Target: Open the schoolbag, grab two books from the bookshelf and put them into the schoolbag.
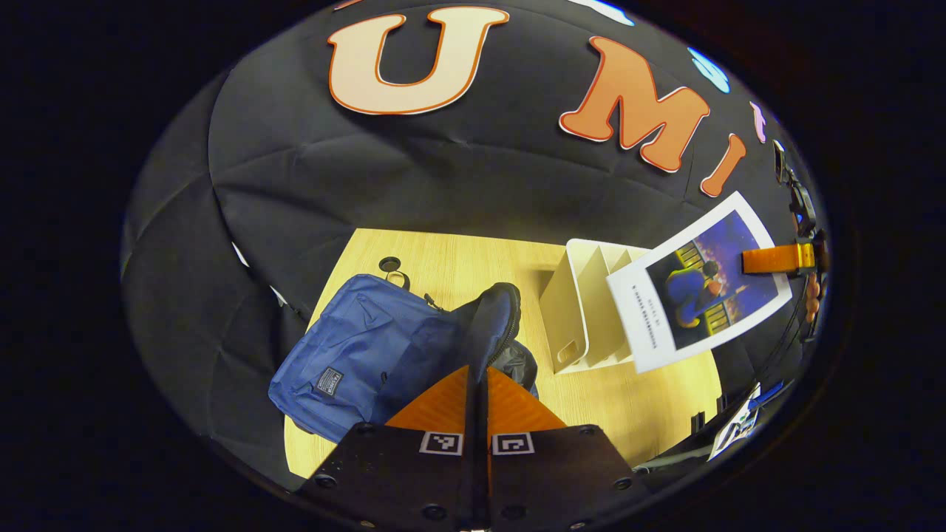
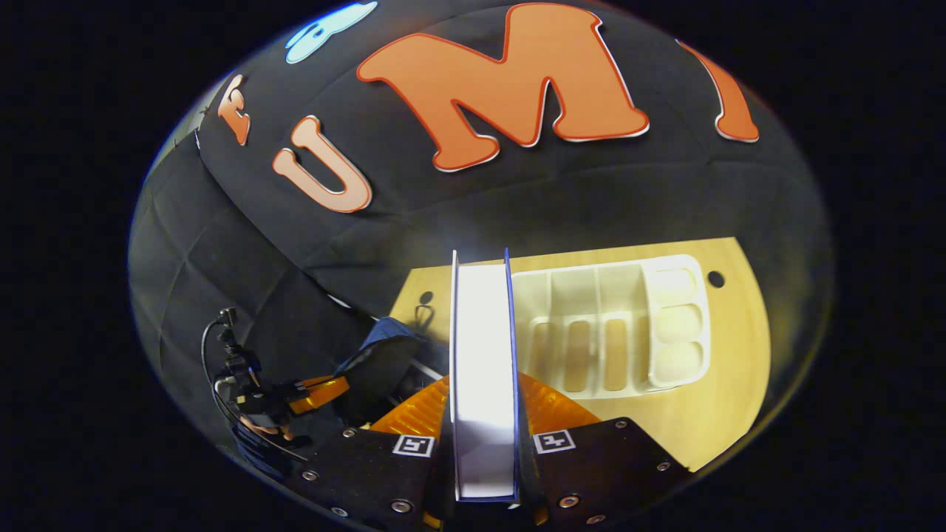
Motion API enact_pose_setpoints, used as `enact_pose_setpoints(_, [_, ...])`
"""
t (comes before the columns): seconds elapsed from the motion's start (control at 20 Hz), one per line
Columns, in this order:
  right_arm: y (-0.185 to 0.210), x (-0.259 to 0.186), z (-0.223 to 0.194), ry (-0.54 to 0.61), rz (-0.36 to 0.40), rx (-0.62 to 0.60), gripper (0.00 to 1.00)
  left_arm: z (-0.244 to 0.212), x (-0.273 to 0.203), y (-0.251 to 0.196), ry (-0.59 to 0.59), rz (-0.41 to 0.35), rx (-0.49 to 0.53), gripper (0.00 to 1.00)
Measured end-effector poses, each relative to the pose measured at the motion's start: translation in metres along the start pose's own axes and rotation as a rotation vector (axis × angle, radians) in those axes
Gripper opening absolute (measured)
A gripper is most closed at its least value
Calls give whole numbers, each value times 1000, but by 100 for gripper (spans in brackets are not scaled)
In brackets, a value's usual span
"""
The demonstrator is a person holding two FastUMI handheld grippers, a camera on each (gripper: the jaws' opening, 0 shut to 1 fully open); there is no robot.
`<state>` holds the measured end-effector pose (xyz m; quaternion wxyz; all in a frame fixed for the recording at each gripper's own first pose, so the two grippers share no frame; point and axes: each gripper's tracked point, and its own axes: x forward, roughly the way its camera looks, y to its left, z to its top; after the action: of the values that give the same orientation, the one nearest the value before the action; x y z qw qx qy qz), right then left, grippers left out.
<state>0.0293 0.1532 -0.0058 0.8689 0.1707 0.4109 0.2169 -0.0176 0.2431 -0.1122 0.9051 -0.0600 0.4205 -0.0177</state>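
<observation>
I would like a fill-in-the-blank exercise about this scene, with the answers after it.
1. The right tool is shut on a ____.
2. The left tool pinches the bag's ____ flap.
3. The bag is ____ in colour.
4. The white rack stands on the ____.

Answers: book; open; blue; table

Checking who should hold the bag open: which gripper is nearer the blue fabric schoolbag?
Left. The left gripper is pinching the blue fabric schoolbag's opened flap. The right gripper holds a thin white book up beside the white bookshelf, off the bag.
</observation>
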Motion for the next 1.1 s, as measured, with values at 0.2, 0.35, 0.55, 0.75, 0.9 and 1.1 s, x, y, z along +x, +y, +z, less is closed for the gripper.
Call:
enact_pose_setpoints(0.2, [32, 42, -43, 27, 94, 117, 34, 3, -1, 5, -4, 7, -10, 5])
enact_pose_setpoints(0.35, [57, 83, -83, 55, 135, 193, 34, 6, -1, 7, -9, 11, -15, 0])
enact_pose_setpoints(0.55, [79, 132, -123, 60, 130, 278, 34, 5, 0, 6, -2, 9, -13, 1])
enact_pose_setpoints(0.75, [93, 169, -129, 2, 120, 366, 34, 6, 2, 5, -1, 5, -11, 0])
enact_pose_setpoints(0.9, [103, 194, -155, 37, 135, 447, 34, 2, 4, -1, 14, -6, 1, 0])
enact_pose_setpoints(1.1, [119, 221, -173, 38, 167, 518, 34, 0, 3, -7, 26, -22, 25, 0])
